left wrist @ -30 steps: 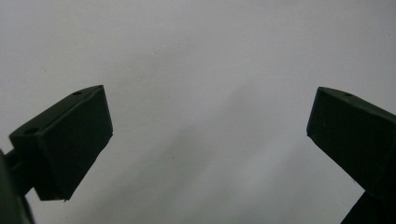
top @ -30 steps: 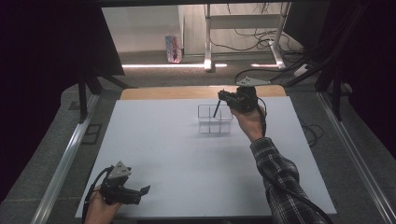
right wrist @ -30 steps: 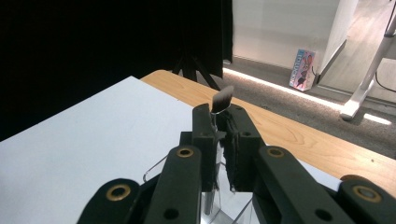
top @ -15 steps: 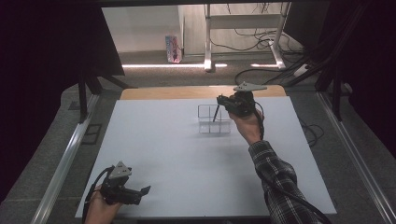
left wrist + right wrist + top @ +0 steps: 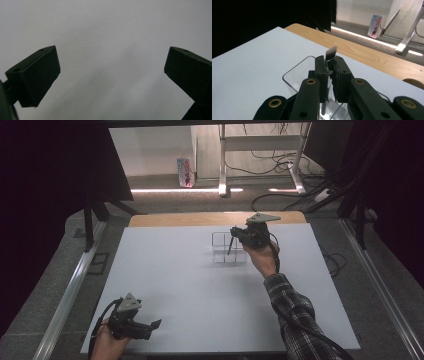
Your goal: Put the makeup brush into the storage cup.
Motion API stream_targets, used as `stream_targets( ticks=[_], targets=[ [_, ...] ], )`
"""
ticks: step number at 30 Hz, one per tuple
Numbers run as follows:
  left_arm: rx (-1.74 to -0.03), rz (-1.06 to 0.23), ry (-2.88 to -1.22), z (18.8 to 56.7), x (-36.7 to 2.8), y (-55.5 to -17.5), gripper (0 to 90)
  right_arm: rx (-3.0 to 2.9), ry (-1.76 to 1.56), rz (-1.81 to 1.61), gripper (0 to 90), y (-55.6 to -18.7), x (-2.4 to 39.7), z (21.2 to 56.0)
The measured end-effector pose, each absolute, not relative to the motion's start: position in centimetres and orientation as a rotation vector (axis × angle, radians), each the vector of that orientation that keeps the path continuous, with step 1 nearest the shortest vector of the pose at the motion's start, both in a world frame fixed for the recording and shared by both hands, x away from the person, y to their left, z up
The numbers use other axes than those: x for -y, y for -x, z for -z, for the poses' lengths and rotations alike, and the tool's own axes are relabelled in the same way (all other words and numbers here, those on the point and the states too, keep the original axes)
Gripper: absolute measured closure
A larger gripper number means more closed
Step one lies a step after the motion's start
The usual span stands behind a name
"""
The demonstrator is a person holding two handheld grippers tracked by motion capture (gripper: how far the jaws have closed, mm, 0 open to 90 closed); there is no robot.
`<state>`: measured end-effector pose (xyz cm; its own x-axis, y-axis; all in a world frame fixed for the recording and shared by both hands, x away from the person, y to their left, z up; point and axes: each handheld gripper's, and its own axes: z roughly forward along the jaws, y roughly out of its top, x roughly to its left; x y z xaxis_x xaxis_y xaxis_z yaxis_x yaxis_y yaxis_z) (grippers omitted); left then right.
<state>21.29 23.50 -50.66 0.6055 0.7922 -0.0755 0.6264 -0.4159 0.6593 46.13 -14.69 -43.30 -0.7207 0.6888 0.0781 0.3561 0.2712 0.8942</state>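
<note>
Table [image 5: 200, 290]: a white top lay under both claws, with a strip of bare wood along its far edge beyond the right claw.

Sleeve [image 5: 300, 320]: a plaid sleeve ran from the near right edge up to the hand behind the right claw.

Box [image 5: 222, 251]: a clear, partitioned box stood far on the table, directly below and touching-close to the right claw's tips; in the right gripper view its rounded rim [image 5: 294, 72] curved just beneath the jaws.

Right claw [image 5: 234, 236]: it hung over the box, tilted tips-down, a grey plate on top. In the right gripper view [image 5: 329, 75] its jaws were pinched nearly together on a thin dark stick.

Left claw [image 5: 152, 325]: it rested low at the near left corner, well apart from the box and the other claw. In the left gripper view [image 5: 112, 72] its jaws stood wide apart with nothing between them, bare white table ahead.

Stick [image 5: 230, 245]: it slanted down from the right claw into the box; in the right gripper view its pale flat tip [image 5: 331, 53] poked up just past the jaw ends, and its lower end went down inside the box.
</note>
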Motion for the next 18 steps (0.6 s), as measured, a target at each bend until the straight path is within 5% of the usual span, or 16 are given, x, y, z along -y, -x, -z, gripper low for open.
stream_targets(
  ticks=[14,15,18],
  targets=[
    [-1.105,-0.327,-2.183,50.7,-23.4,-21.3,1.3,-2.256,-0.998,-1.394,82.1,-46.7,14.7,44.7],
    [-1.105,-0.328,-2.183,50.7,-23.4,-21.3,1.3,-2.270,-1.003,-1.399,78.9,-46.8,14.6,44.7],
    [-1.105,-0.327,-2.182,50.7,-23.4,-21.3,1.3,-2.256,-1.013,-1.385,48.5,-47.1,14.5,44.6]
  ],
)
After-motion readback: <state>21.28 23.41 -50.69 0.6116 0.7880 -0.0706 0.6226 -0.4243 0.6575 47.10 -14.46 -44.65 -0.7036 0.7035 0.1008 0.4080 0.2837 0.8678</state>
